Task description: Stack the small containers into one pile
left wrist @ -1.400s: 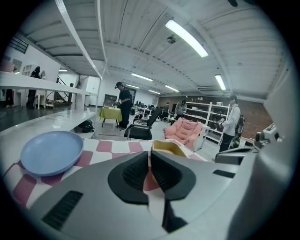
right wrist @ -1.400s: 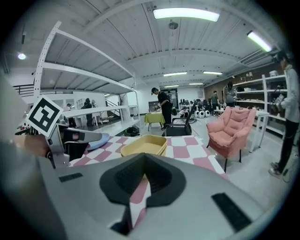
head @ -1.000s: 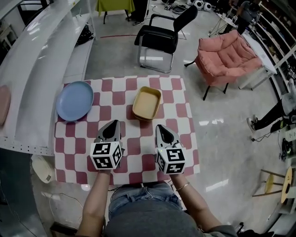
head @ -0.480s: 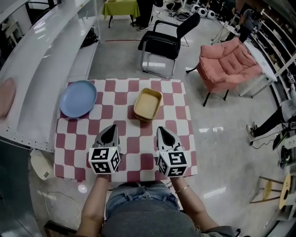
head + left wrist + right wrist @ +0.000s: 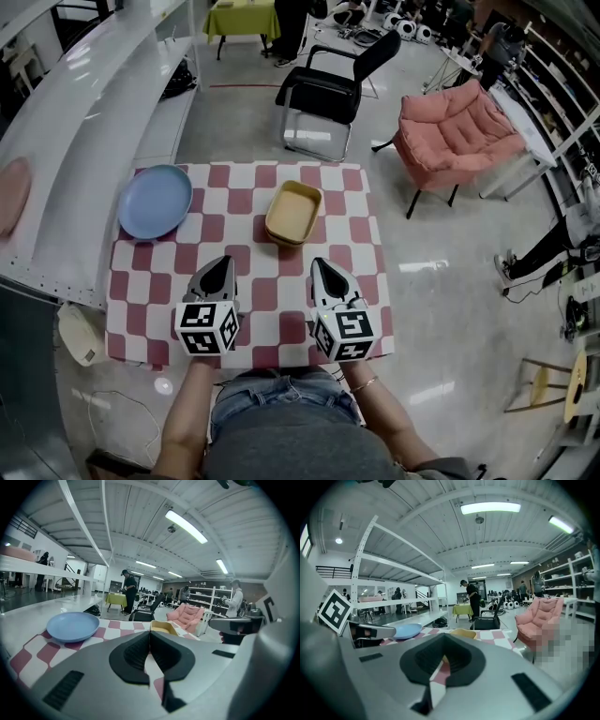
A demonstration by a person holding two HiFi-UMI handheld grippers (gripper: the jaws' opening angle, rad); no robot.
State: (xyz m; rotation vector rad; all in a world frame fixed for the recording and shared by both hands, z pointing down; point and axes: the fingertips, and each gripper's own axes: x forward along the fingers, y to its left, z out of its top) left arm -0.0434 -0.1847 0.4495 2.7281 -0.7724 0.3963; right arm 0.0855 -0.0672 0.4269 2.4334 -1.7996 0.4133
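Head view: blue plate (image 5: 154,201) sits at the far left of the bench (image 5: 246,246), which has a red-and-white check cloth. Left gripper (image 5: 221,264) is over the near edge, left of centre, fingers pressed together with nothing between them. Yellow container (image 5: 293,213), rectangular and open-topped, rests right of the plate in the middle of the far half, well apart from both grippers. Right gripper (image 5: 318,263) sits level with the left one, right of centre; fingers also pressed together, empty. On the floor beyond the bench: black chair (image 5: 323,84), pink armchair (image 5: 459,127) to its right.
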